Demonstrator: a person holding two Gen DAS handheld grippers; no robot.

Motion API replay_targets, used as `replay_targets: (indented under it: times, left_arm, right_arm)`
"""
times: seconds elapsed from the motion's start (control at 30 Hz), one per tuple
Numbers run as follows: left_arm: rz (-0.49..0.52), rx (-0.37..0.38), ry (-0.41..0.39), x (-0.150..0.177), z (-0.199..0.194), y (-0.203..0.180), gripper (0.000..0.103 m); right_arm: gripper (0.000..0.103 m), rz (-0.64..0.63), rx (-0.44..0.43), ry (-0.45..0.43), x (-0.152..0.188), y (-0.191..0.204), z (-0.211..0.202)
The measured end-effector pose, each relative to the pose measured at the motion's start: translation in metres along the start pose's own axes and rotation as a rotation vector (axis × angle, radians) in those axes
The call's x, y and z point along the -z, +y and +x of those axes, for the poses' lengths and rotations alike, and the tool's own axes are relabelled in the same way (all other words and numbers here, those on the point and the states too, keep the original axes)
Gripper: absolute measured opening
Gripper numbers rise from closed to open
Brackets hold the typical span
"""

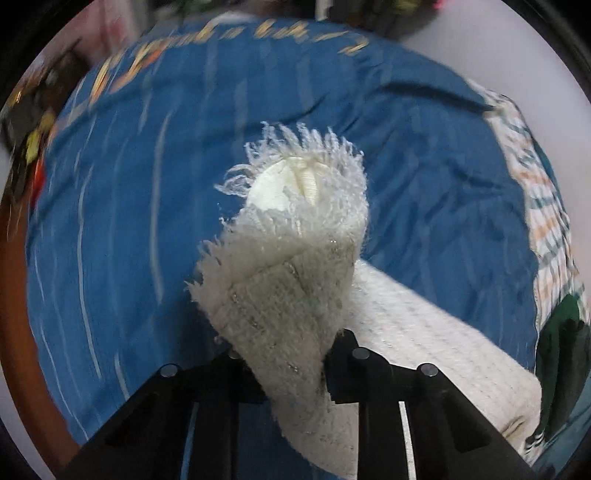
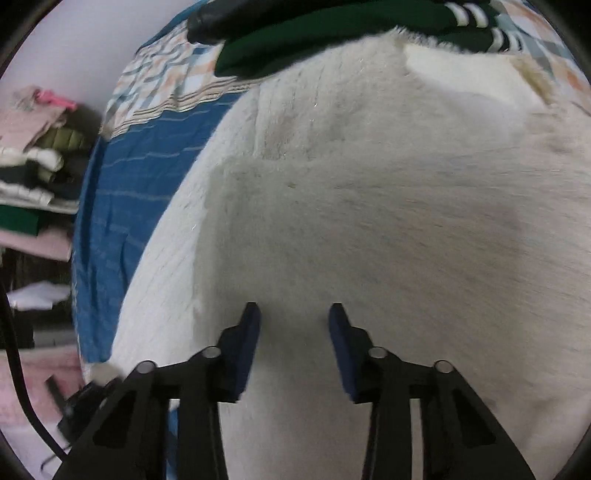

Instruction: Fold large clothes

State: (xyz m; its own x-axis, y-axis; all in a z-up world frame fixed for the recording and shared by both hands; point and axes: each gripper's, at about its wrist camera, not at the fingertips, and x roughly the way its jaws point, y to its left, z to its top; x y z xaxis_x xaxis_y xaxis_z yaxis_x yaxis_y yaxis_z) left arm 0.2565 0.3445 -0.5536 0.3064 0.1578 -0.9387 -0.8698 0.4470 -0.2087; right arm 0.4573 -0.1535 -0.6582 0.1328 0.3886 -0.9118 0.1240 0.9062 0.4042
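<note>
1. We see one white fuzzy garment [image 2: 369, 203] spread on the blue bedspread [image 1: 129, 203].
2. Our left gripper [image 1: 291, 354] pinches its fringed end, lifted toward twelve o'clock.
3. Our right gripper [image 2: 294, 317] hovers agape, empty.
4. One green garment [image 2: 314, 40] lies at twelve o'clock.

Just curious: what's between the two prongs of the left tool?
A fringed end of the white fuzzy garment, pinched in the left tool above the blue bedspread, in the left wrist view.

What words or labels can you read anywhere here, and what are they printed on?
Gold script along the far edge of the blue bedsheet: too blurred and distorted to read.
White fuzzy garment: no label or text shows.
Green garment with white stripes: no text shows.
</note>
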Motion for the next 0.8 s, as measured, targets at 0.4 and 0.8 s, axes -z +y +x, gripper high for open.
replay_targets:
  times: [0.4, 0.8]
  left_arm:
    - [0.567, 0.012, -0.431, 0.047, -0.139, -0.133, 0.015]
    - [0.985, 0.307, -0.254, 0.281, -0.178, -0.303, 0.015]
  right_arm:
    - [0.087, -0.034, 0.356, -0.052, 0.019, 0.009, -0.047]
    - [0.087, 0.277, 0.320, -0.118, 0.058, -0.166, -0.159]
